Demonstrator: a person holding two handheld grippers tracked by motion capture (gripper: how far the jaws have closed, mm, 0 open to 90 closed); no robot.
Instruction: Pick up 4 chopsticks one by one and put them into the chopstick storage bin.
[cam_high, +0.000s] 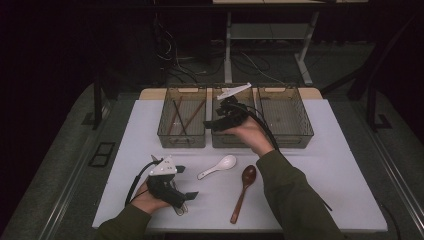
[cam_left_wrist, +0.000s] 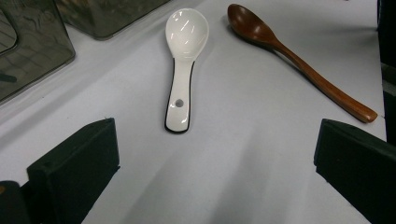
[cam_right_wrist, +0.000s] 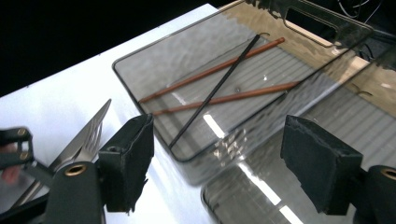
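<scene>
My left gripper (cam_high: 186, 182) rests low at the table's front left, open, with nothing between its jaws (cam_left_wrist: 210, 172). A white ceramic spoon (cam_high: 219, 166) (cam_left_wrist: 182, 70) lies just ahead of it, handle toward it. To the right of that lies a brown wooden spoon (cam_high: 244, 192) (cam_left_wrist: 299, 60). My right gripper (cam_high: 210, 124) hovers over the front left corner of the middle clear bin (cam_high: 235, 142), open and empty (cam_right_wrist: 215, 158). Beyond its jaws the left bin (cam_high: 180, 140) (cam_right_wrist: 126, 74) holds two brown chopsticks and a black one (cam_right_wrist: 219, 84).
A third clear bin (cam_high: 290, 142) stands at the back right. A metal fork and knife (cam_right_wrist: 88, 135) lie on the white table (cam_high: 325, 170) near my left hand, glinting under the left gripper (cam_high: 181, 209). Cables trail from both grippers.
</scene>
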